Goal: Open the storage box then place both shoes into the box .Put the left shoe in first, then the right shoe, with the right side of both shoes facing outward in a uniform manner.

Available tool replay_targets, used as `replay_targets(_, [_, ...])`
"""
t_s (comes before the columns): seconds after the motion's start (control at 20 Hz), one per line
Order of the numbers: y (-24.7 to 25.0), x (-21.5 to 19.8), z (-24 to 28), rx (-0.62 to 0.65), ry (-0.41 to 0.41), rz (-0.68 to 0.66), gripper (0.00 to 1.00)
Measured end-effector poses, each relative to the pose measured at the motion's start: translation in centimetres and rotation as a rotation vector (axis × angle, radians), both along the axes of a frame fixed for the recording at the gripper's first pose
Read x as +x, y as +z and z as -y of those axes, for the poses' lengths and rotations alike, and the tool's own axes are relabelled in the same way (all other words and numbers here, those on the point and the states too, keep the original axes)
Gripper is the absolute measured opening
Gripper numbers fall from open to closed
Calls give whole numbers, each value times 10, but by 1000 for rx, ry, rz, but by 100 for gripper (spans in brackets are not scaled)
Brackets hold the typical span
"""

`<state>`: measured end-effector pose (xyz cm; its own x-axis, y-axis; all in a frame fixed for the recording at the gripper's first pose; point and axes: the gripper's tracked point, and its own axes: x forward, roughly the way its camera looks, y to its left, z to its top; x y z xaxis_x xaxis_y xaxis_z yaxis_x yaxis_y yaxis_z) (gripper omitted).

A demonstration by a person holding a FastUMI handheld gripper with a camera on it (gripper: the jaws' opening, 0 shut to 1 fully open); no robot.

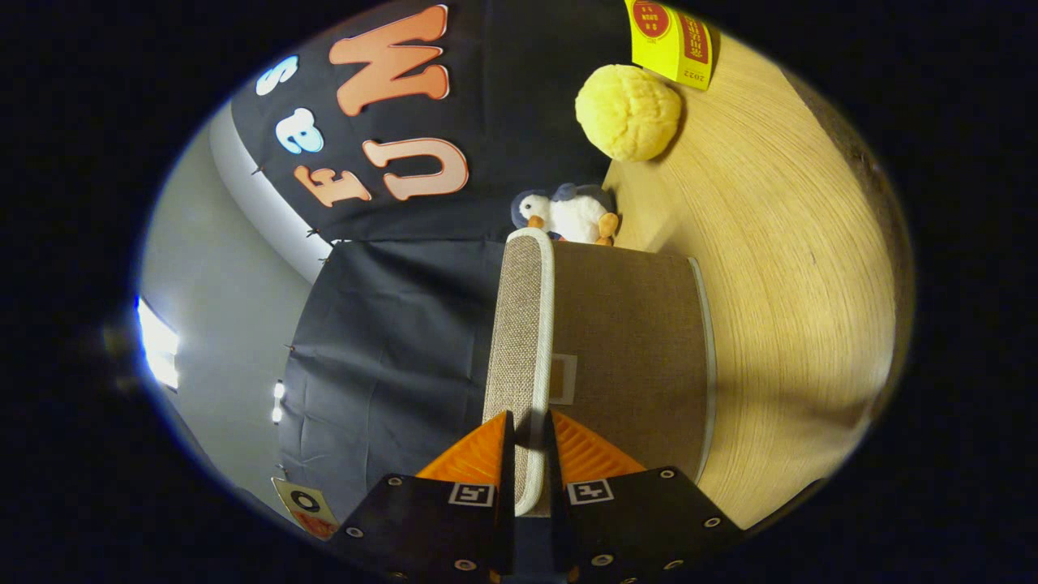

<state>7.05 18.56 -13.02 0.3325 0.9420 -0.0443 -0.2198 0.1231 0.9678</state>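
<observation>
Gripper view: we're on step one, opening the storage box (pixel 624 341). The gripper (pixel 531 442) has its jaws pinched on the box lid (pixel 519 324), its pale-piped rim held between the fingers, one finger either side. The view is rolled sideways, so the lid reads as edge-on and lifted off the fabric body; we can't tell how far it has swung. Next move, as we judge it: carry the lid through its arc until it stays open, keeping the pinch square so the rim doesn't slip out, then release. The box sits on the wooden bench (pixel 778 243). Beyond the box: a plush penguin (pixel 568 215) just behind its far edge, a yellow bumpy ball (pixel 628 109) further on, a yellow carton (pixel 673 40) beside that. The penguin could block a lid folding fully back.
</observation>
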Motion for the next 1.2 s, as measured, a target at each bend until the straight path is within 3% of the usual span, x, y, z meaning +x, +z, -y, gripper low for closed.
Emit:
replay_targets(0.15, [12, -2, 7, 0, -30, 34, 2])
replay_targets(0.2, [19, -4, 7, 8, -37, 51, 0])
replay_targets(0.75, [81, -17, -8, -51, -93, 191, 0])
replay_targets(1.2, [175, -33, -75, -100, -131, 331, 0])
